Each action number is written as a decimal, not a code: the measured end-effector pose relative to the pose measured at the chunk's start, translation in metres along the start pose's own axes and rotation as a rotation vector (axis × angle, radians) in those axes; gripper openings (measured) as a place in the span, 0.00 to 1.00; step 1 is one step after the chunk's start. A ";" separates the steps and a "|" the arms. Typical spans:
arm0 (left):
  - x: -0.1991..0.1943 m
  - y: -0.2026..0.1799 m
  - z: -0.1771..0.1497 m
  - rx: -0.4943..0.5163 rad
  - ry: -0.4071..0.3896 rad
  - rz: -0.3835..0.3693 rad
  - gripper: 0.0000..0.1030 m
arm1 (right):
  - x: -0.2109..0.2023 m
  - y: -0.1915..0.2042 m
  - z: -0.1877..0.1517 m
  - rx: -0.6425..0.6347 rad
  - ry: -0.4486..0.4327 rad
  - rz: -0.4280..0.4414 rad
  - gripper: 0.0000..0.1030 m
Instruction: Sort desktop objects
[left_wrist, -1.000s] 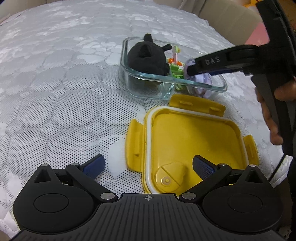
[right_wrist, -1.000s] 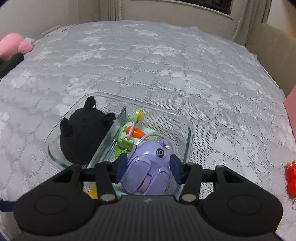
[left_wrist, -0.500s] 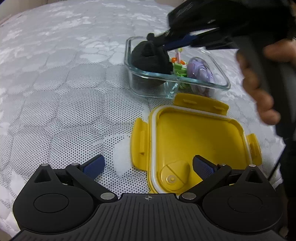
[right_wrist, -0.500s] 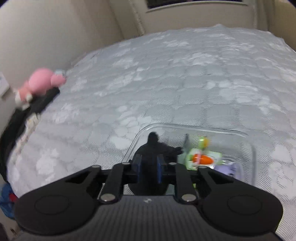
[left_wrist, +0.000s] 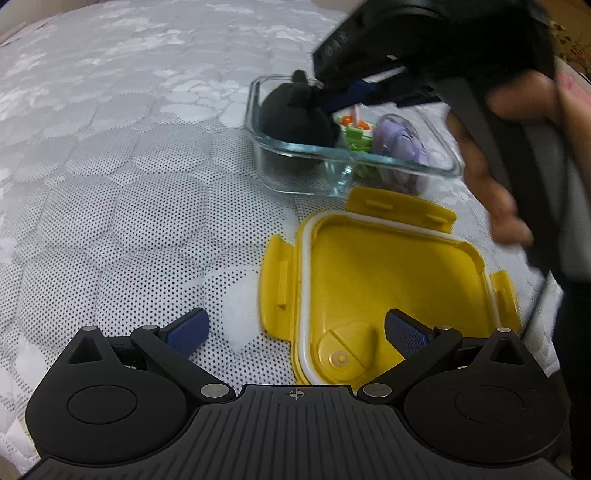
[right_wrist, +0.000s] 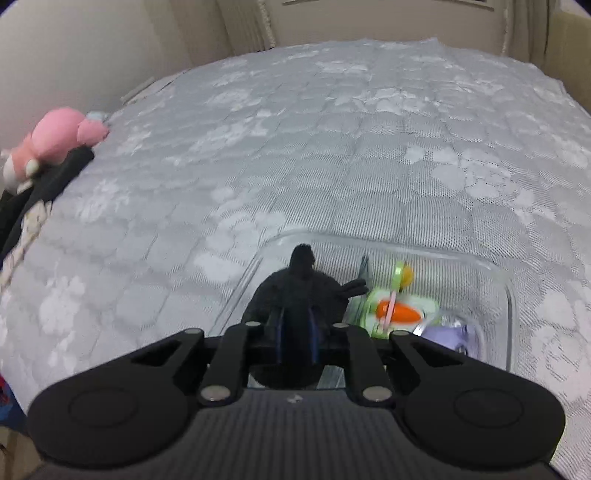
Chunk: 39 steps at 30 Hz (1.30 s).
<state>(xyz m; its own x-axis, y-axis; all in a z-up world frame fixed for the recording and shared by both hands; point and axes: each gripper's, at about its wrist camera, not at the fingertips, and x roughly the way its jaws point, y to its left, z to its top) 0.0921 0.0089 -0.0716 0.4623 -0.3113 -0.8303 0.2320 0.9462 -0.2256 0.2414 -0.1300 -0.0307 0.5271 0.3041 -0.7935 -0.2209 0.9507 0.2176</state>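
A divided glass container (left_wrist: 369, 160) sits on the quilted surface. Its left compartment holds a black plush toy (left_wrist: 295, 120); its right one holds a green and orange toy (left_wrist: 356, 133) and a purple toy (left_wrist: 400, 144). My right gripper (right_wrist: 295, 339) is nearly closed, its blue pads pinching the black plush (right_wrist: 299, 288) inside the container (right_wrist: 509, 295); it shows from the side in the left wrist view (left_wrist: 332, 101). My left gripper (left_wrist: 295, 332) is open and empty, low over the near edge of the yellow lid (left_wrist: 388, 273).
A white fluffy ball (left_wrist: 238, 314) lies just left of the lid, near my left fingertip. A pink plush (right_wrist: 55, 136) on dark fabric sits at the far left edge of the surface. Beige walls or cushions rise behind.
My right gripper let go of the purple toy in the right compartment, swung left and closed on the black plush. My left gripper has stayed open over the lid.
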 end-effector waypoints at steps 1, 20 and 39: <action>-0.002 -0.001 -0.001 0.008 -0.003 0.003 1.00 | 0.000 -0.002 0.003 0.005 0.005 0.008 0.15; 0.001 0.003 0.001 -0.009 0.006 0.010 1.00 | 0.000 -0.055 0.008 0.157 -0.074 -0.096 0.13; -0.006 -0.010 0.004 0.014 0.002 0.001 1.00 | -0.081 -0.086 -0.064 0.244 -0.181 -0.033 0.18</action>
<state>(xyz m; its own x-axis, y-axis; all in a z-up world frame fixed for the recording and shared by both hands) 0.0906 0.0014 -0.0618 0.4607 -0.3104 -0.8315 0.2440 0.9451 -0.2175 0.1650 -0.2401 -0.0216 0.6733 0.2581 -0.6929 -0.0094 0.9400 0.3411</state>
